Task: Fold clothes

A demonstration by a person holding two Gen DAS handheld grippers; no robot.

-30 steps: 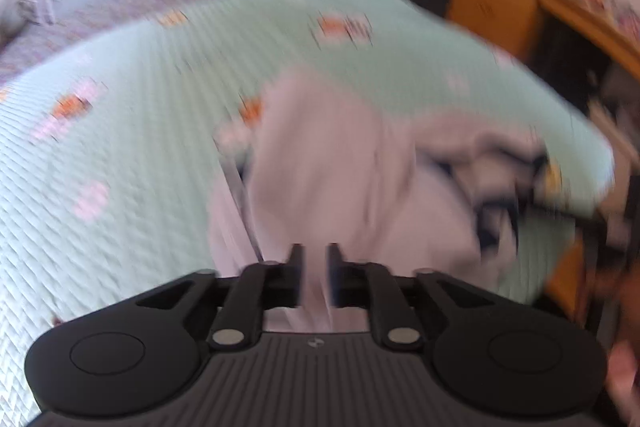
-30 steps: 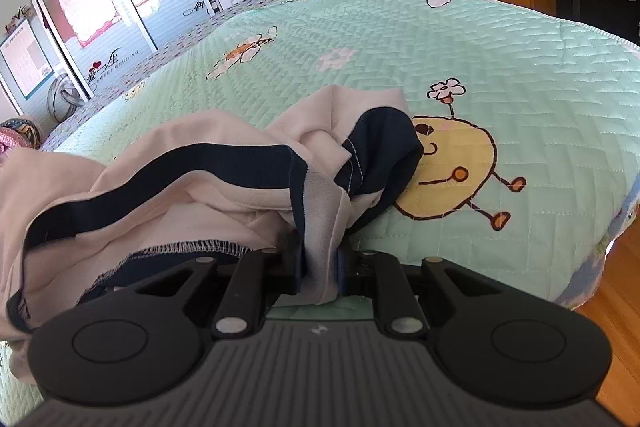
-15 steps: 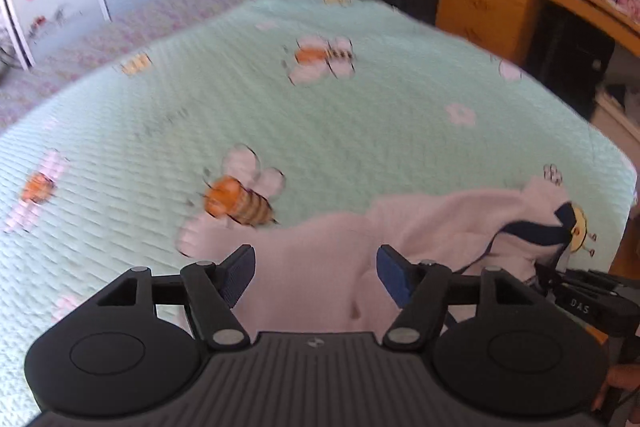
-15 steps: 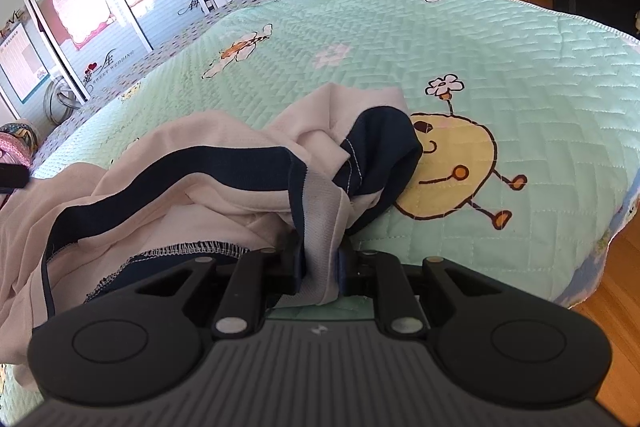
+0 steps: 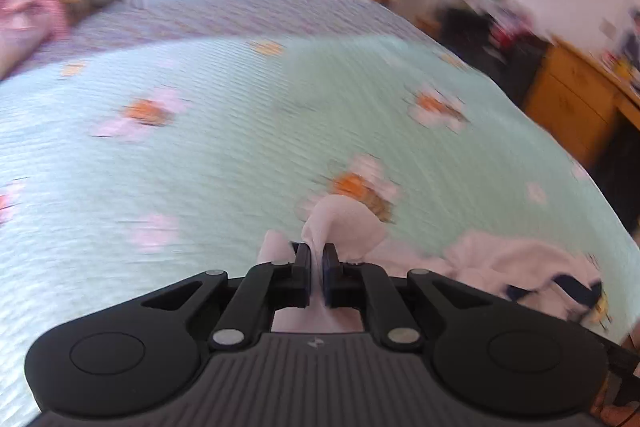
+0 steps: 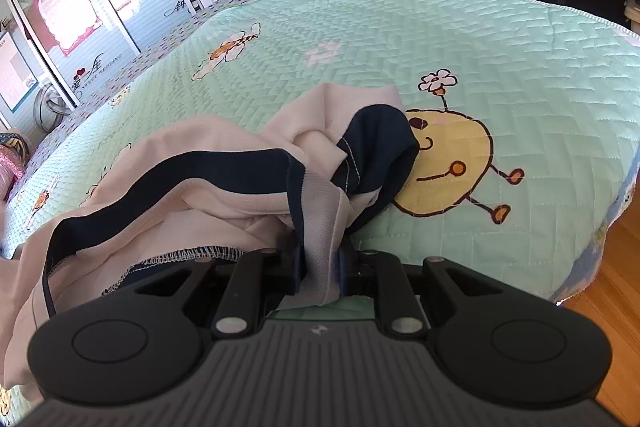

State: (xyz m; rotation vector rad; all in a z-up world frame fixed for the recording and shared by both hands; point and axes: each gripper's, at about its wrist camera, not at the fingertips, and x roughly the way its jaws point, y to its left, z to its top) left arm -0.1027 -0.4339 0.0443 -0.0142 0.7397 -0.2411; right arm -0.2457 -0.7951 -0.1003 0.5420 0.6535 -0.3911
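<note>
- Left wrist view: the left gripper (image 5: 316, 259) is seen from behind, its jaws pressed nearly together on a thin fold of the pale garment (image 5: 344, 227), which rises between the pads and flops over beyond them.
- Left wrist view: the rest of the garment is spread to the right along the near edge of the bed, where a dark navy band (image 5: 576, 285) is visible in the crumpled cloth.
- Left wrist view: the bed is covered by a mint-green quilted bedspread (image 5: 224, 147) printed with bees and flowers; the picture is blurred, so the prints can be made out only roughly.
- Left wrist view: a wooden drawer unit (image 5: 572, 99) is seen at the right, beyond the bed, and a pale blue wardrobe front at the far wall.
- Right wrist view: the right gripper (image 6: 320, 263) is shown with its jaws pinching a bunched grey-white strip of the garment (image 6: 224, 147), which hangs down between the pads.
- Right wrist view: the garment is heaped on the bedspread (image 6: 440, 39) just ahead of and to the left of the jaws, cream cloth crossed by a navy band (image 6: 180, 171), with a navy cuff (image 6: 380, 135) lying against a printed yellow smiling figure (image 6: 452, 163).
- Right wrist view: a serged hem is visible at the lower left of the heap, just above the gripper body.
- Right wrist view: a wooden floor is seen at the lower right, below the bed edge.
</note>
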